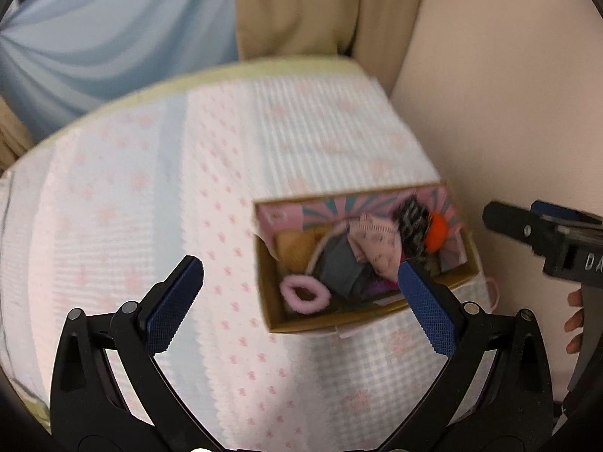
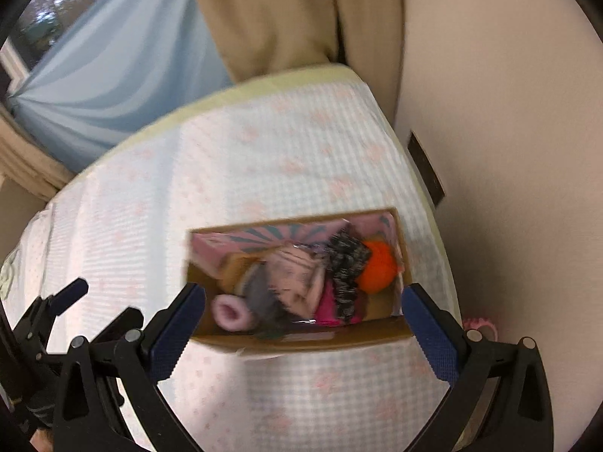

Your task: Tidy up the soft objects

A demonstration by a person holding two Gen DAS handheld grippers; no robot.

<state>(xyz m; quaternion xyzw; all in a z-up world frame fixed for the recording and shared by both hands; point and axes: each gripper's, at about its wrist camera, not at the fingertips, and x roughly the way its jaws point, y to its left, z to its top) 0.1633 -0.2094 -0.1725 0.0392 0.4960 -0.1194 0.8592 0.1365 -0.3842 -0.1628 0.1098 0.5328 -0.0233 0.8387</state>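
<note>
Both claws are spread wide and hold nothing. From the left wrist view, the left gripper (image 1: pixel 301 275) fills the bottom of the frame, its two blue-padded fingers (image 1: pixel 171 310) far apart above the bedcover. From the right wrist view, the right gripper (image 2: pixel 303 301) sits at the bottom of the frame, its two fingers either side of the box's width.

One open cardboard box (image 2: pixel 301 341) lies on the bed, at the centre of the right wrist view and at right of centre in the left wrist view (image 1: pixel 301 326). Inside it, soft things are packed together: one pale pink fuzzy ring (image 2: pixel 231 312) at the lower left corner, one bright orange ball (image 2: pixel 377 267) at the right end, one black-and-white speckled piece (image 2: pixel 346 263) just left of the ball, one pale pink patterned cloth (image 2: pixel 294 275) in the middle, one grey cloth (image 2: pixel 260 297) beneath it, one magenta piece (image 2: pixel 328 309) at the lower middle, and one tan item (image 2: pixel 231 267) at the left. One pink and teal striped panel (image 2: pixel 264 235) lines the far wall.

Around the box spreads one bedcover (image 2: pixel 264 150) in pink and pale blue check. One blue curtain (image 2: pixel 113 75) hangs at upper left, one beige curtain (image 2: pixel 282 19) at top centre, and one cream wall (image 2: pixel 490 113) fills the right. One small pink item (image 2: pixel 480 326) lies at the bed's right edge. Blur softens the details.
</note>
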